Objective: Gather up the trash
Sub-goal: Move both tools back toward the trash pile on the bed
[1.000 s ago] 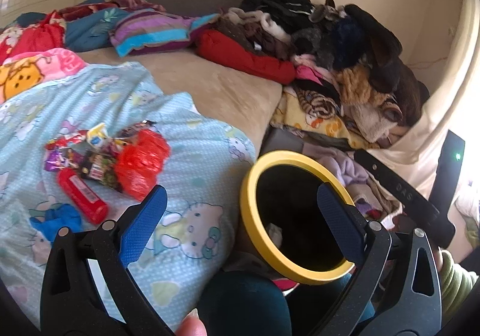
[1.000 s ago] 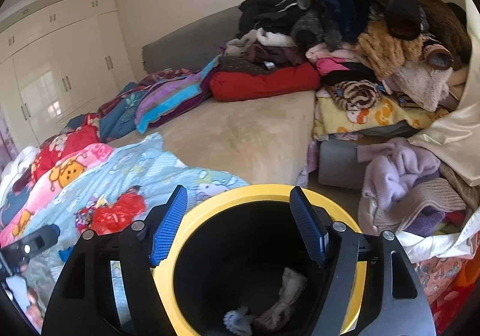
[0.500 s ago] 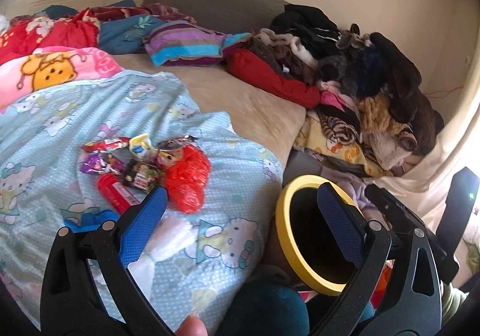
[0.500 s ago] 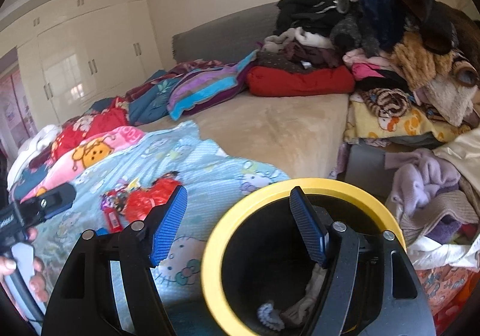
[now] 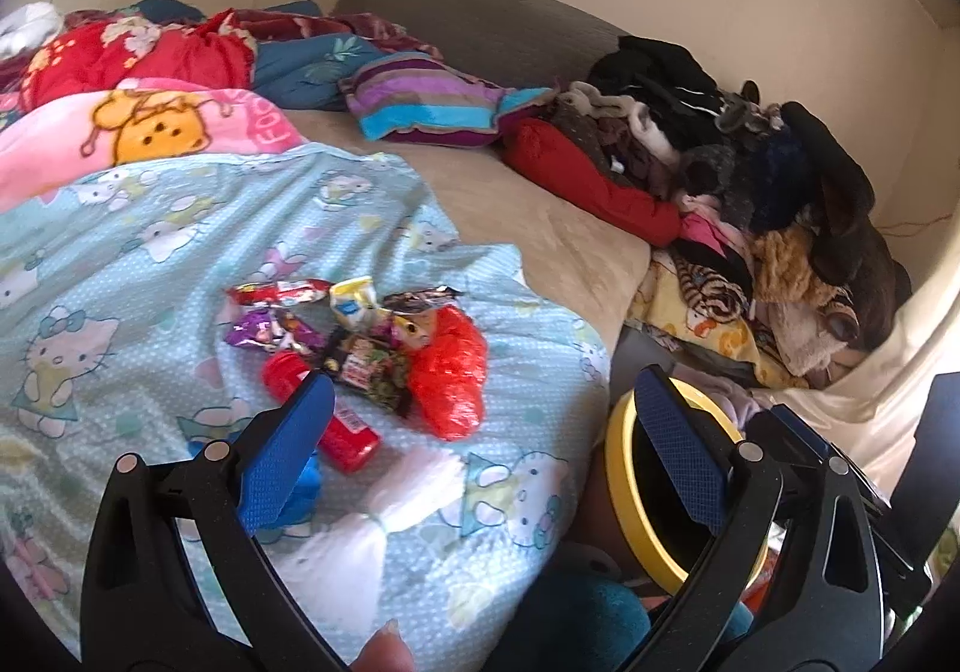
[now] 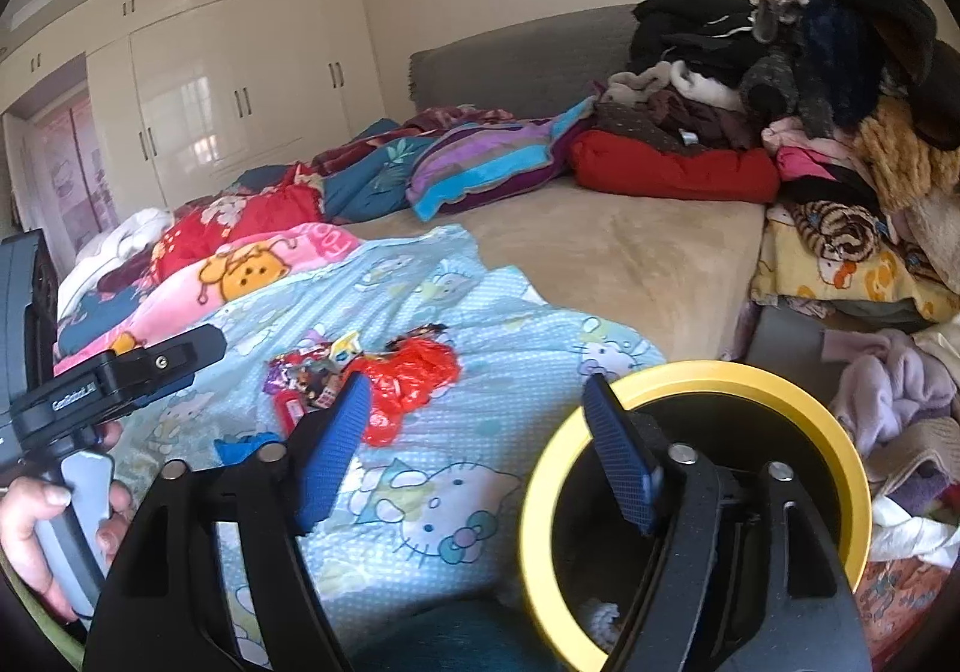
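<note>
A pile of trash lies on the light blue cartoon-cat blanket (image 5: 150, 228): a crumpled red plastic bag (image 5: 450, 372), a red tube (image 5: 324, 414), several snack wrappers (image 5: 360, 360) and white tissue (image 5: 408, 486). The pile also shows in the right wrist view (image 6: 372, 378). A black bin with a yellow rim (image 6: 696, 372) stands beside the bed, with scraps inside; it also shows in the left wrist view (image 5: 618, 462). My left gripper (image 5: 480, 456) is open and empty, just short of the pile. My right gripper (image 6: 474, 444) is open and empty, at the bin's left rim.
A heap of clothes (image 5: 750, 204) is stacked at the right of the bed. Pillows and blankets (image 5: 150, 90) lie along the far side. White wardrobes (image 6: 210, 90) stand behind. A hand holds the left gripper's handle (image 6: 60, 504).
Both grippers have swung left, away from the bin and toward the trash pile on the blanket. Both stay open and empty.
</note>
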Motion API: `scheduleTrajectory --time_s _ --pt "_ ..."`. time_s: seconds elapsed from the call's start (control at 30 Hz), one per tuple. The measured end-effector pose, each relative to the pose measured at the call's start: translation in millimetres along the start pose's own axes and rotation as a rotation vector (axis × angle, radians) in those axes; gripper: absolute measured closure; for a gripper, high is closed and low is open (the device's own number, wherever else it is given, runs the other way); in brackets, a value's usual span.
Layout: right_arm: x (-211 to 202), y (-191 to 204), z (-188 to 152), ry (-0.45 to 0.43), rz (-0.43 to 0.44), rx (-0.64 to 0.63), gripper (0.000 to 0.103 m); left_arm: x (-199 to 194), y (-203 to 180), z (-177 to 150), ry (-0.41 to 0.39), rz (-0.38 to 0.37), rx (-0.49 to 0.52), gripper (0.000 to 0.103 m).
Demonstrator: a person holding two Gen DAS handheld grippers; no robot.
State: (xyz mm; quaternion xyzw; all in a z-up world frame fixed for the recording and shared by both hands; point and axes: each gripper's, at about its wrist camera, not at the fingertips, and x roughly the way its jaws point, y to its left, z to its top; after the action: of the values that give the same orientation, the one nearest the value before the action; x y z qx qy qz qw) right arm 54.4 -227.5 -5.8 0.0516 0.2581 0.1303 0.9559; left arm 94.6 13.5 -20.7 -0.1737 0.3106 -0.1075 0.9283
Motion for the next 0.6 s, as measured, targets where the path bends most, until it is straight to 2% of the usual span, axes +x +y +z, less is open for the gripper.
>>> scheduleTrajectory --time_s 0.6 --pt "54 43 -1 0.103 0.069 -0.087 0.028 -3 72 -2 0.018 0.117 -0.105 0.011"
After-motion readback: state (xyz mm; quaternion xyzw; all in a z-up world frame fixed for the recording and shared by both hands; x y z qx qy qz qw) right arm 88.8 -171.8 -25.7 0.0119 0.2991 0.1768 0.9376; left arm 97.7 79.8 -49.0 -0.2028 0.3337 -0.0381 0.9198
